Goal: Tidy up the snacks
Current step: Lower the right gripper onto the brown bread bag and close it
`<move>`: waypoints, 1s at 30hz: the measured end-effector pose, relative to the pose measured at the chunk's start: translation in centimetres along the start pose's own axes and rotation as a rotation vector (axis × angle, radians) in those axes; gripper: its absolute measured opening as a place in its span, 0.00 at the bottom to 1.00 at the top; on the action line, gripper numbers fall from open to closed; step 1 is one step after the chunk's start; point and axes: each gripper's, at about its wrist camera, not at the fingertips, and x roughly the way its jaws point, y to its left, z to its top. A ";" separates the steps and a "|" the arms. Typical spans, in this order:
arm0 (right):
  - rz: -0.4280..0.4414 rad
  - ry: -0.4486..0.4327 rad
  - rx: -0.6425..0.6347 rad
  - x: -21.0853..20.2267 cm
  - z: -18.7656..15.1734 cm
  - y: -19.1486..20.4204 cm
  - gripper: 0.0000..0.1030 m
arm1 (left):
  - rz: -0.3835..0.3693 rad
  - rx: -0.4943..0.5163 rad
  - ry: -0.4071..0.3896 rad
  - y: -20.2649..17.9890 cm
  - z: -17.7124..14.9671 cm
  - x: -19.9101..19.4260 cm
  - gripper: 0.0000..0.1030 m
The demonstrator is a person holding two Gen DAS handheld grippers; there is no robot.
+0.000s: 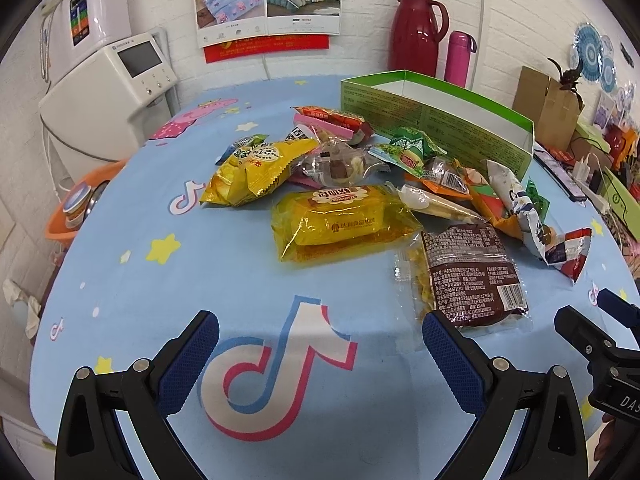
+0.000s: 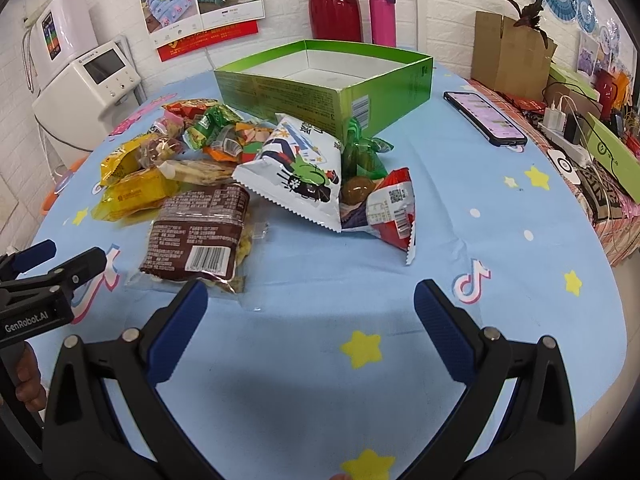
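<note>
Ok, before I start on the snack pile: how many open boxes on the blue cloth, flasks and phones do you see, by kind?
Open box: 1, the green box
Flasks: 2, the red jug and the pink bottle
Phone: 1, the phone
Total: 4

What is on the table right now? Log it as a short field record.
surface: blue cartoon tablecloth
container: green box, open, no snacks visible inside
snacks: loose pile in front of the box
nearest packet: brown snack packet, flat on the cloth
left gripper: open, empty
right gripper: open, empty
other: phone right of the box
</note>
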 end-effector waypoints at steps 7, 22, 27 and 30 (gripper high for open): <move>0.208 -0.015 0.024 0.9 1.0 -0.8 1.00 | -0.110 0.075 -0.006 -0.3 1.7 0.3 1.00; 0.327 0.096 -0.014 5.4 3.0 0.0 0.74 | -0.426 -0.027 0.219 -1.6 3.4 6.5 0.78; 0.407 0.104 -0.018 6.0 2.7 0.9 0.49 | -0.496 0.034 0.208 -3.2 3.6 6.8 0.62; 0.450 0.101 0.050 6.2 2.6 0.1 0.40 | -0.523 0.016 0.201 -3.2 3.5 6.9 0.54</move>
